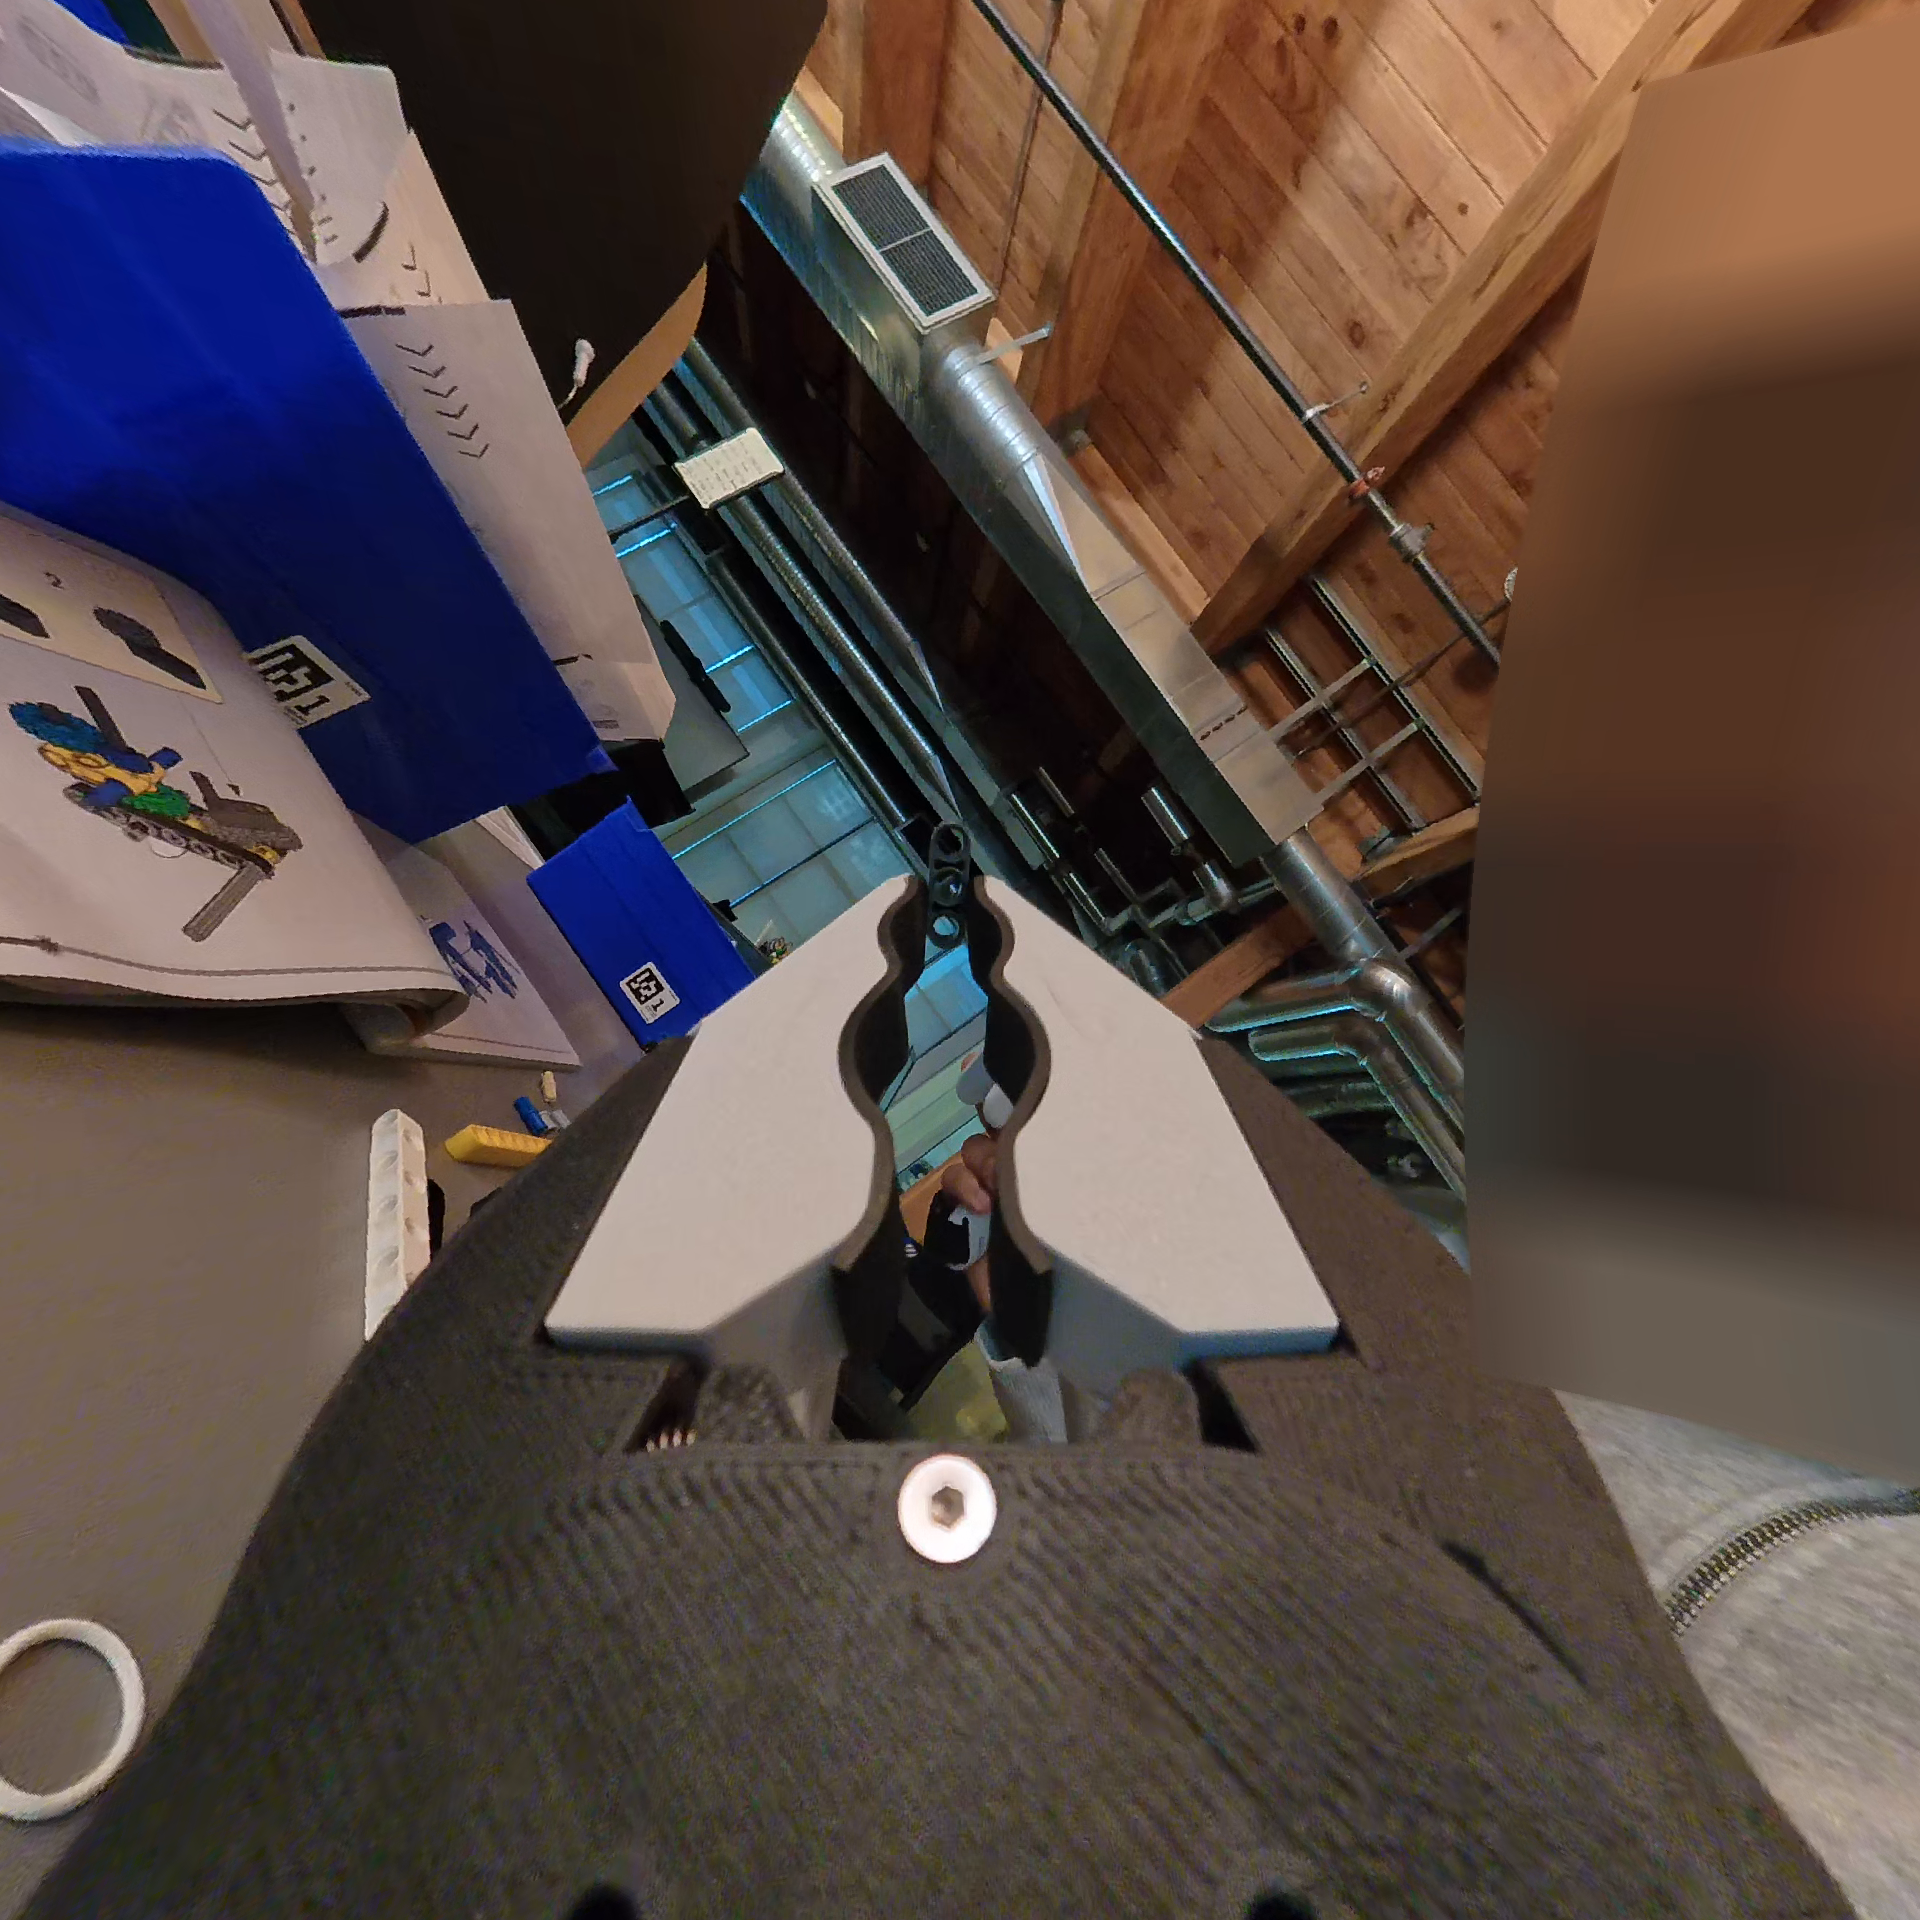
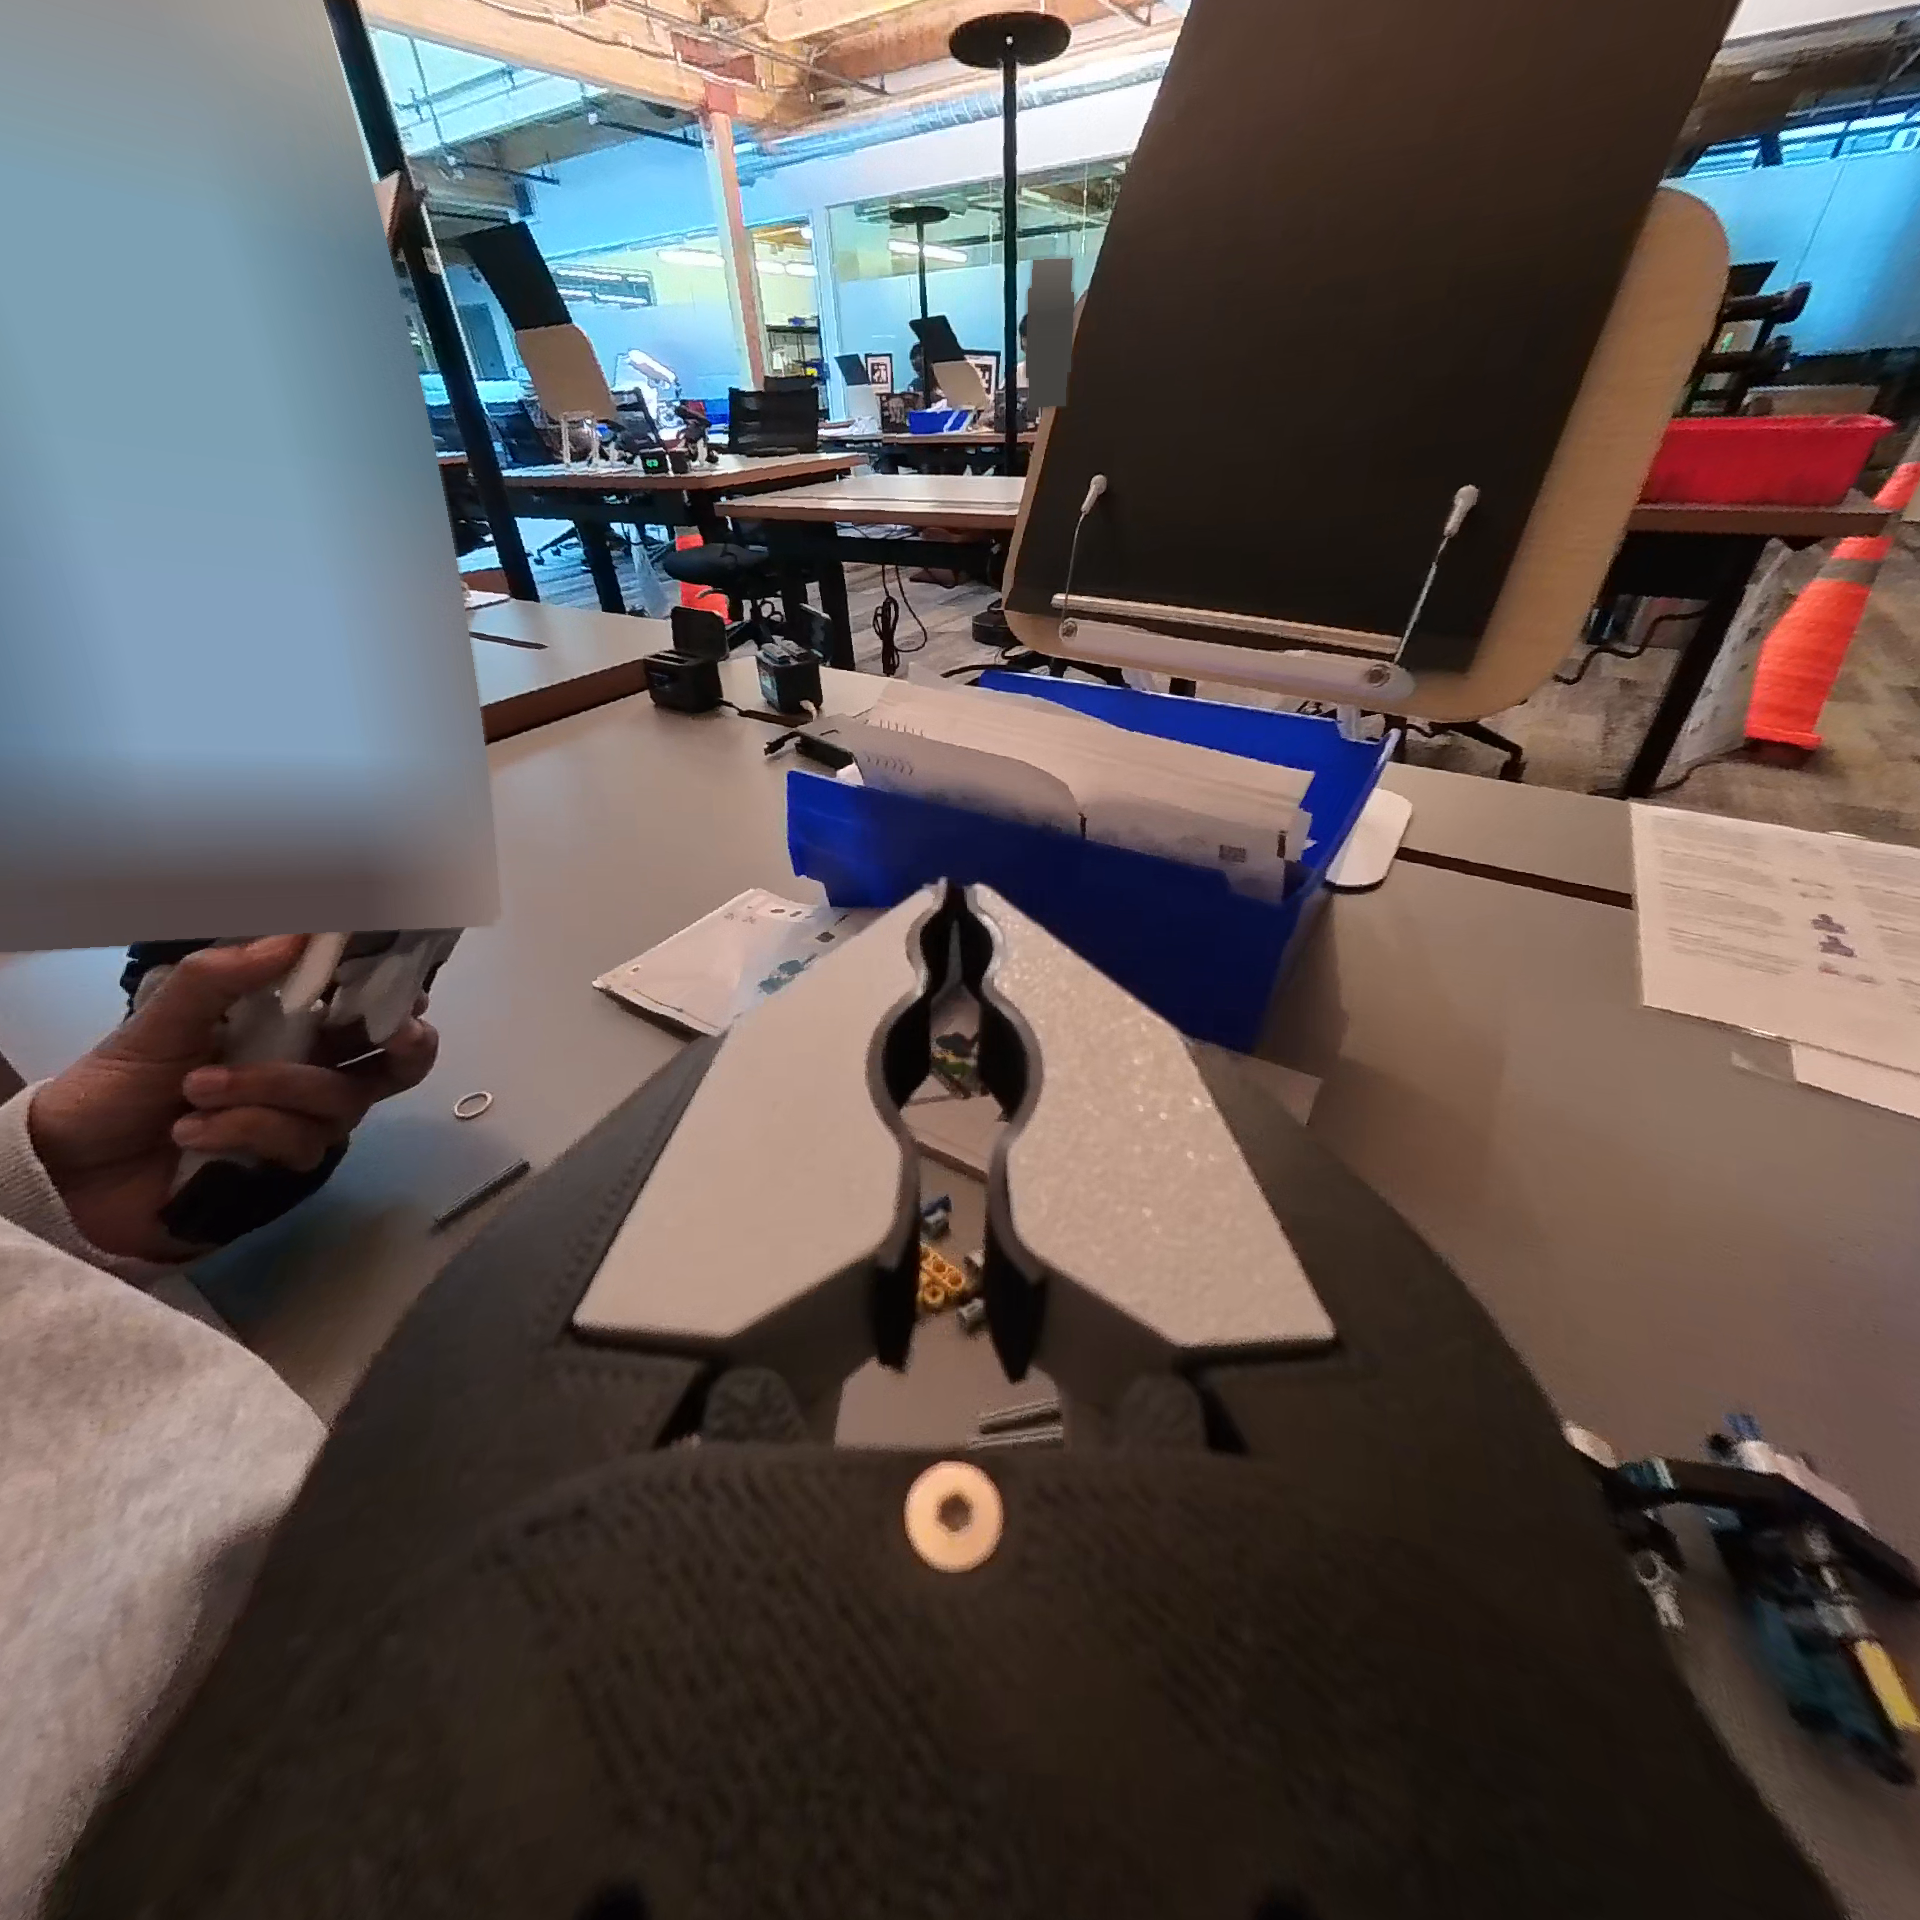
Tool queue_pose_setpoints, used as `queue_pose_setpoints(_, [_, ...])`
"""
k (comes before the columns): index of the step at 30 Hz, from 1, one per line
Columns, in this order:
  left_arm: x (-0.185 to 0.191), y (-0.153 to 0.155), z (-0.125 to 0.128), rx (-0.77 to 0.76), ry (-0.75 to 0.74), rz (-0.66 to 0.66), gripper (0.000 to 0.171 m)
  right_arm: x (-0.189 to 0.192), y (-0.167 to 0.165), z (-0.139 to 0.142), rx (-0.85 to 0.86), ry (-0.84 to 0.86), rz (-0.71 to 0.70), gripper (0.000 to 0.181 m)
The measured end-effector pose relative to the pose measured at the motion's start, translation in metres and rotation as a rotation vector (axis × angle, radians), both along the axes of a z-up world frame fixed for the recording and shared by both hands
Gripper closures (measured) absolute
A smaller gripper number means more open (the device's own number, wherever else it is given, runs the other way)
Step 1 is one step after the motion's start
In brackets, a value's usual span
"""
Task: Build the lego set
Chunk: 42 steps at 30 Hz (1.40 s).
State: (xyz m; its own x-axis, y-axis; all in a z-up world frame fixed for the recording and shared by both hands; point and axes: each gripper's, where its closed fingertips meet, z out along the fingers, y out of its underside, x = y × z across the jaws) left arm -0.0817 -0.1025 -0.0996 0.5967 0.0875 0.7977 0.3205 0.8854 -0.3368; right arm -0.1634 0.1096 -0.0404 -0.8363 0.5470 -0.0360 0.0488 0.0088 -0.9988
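The left gripper (image 1: 948, 883) is tipped up toward the wooden ceiling (image 1: 1299, 239). Its two grey fingers (image 1: 769, 1122) are pressed almost together at the tips, and they pinch a thin black lego beam (image 1: 948, 868) with small round holes. The beam sticks out past the tips, up in the air and well away from the table. Down on the left, the grey table (image 1: 156, 1247) holds an open instruction booklet (image 1: 156, 810), a yellow lego piece (image 1: 497, 1145), a white lego beam (image 1: 397, 1205) and a white ring (image 1: 64, 1720). A blue bin (image 1: 260, 499) sits behind the booklet. The right gripper (image 2: 958, 894) points out flat over the table. Its fingers (image 2: 748, 1153) are pressed together at the tips, and nothing can be seen between them. Through the gap lower down, small yellow and blue lego pieces (image 2: 940, 1270) lie loose on the table under it. Just beyond the tips is the blue bin (image 2: 1143, 914), full of white papers (image 2: 1091, 779). At the near right, a half-built lego model (image 2: 1787, 1590) with blue and black parts lies on the table, a bit blurry. On the left, a person's hand (image 2: 218, 1081) in a grey sleeve holds the other gripper's handle.
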Motion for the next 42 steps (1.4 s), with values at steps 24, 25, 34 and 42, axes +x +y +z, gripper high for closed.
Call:
queue_pose_setpoints(24, [0.000, -0.005, -0.001, 0.035, -0.004, 0.004, 0.166, 0.019, -0.055, -0.048, 0.457, 0.191, 0.061, 0.179])
queue_pose_setpoints(25, [0.000, -0.006, -0.001, 0.036, -0.005, 0.003, 0.166, 0.019, -0.055, -0.048, 0.452, 0.186, 0.061, 0.179])
queue_pose_setpoints(34, [-0.001, -0.005, -0.001, 0.038, -0.008, 0.002, 0.166, 0.018, -0.057, -0.052, 0.442, 0.145, 0.071, 0.174])
queue_pose_setpoints(42, [-0.001, -0.005, -0.002, 0.041, -0.010, 0.001, 0.166, 0.012, -0.051, -0.051, 0.368, 0.025, 0.061, 0.170])
